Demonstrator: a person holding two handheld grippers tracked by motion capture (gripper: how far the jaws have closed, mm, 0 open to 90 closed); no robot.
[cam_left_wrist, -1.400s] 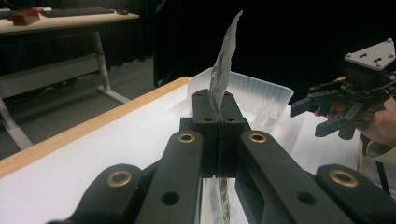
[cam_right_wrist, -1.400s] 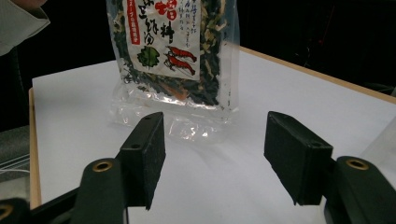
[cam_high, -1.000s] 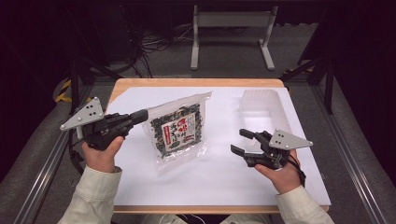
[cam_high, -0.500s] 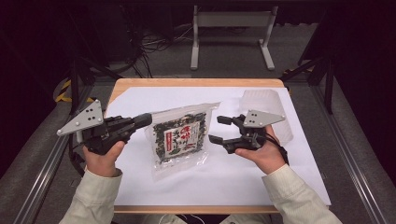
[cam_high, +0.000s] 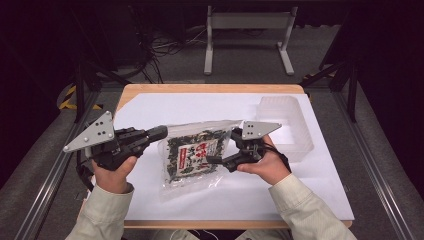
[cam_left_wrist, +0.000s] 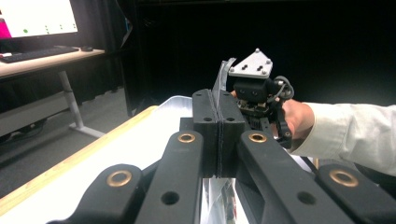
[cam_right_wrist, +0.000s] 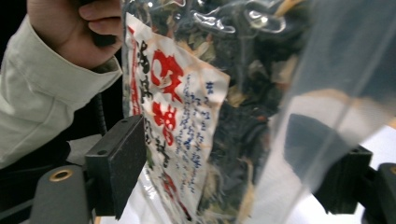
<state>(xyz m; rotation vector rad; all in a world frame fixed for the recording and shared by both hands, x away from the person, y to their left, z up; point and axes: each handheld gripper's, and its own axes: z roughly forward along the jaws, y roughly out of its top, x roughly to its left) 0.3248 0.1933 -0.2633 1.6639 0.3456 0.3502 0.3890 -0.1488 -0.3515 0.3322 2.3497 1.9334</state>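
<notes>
A: Where is the bag (cam_high: 196, 156) seen?
B: It is held up over the white sheet (cam_high: 310, 175) on the table (cam_high: 210, 89). Its left edge is clamped by the left gripper (cam_high: 159, 134), whose jaws are pressed together on the clear plastic.
A: And the right gripper (cam_high: 220, 147)?
B: Its jaws are spread apart, and the bag is seen between them, not yet squeezed. A clear tray (cam_high: 286, 125) is placed just behind the right hand (cam_high: 262, 166).

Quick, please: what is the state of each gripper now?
Left gripper: jaws shut on the bag's edge.
Right gripper: jaws open, bag between them.
</notes>
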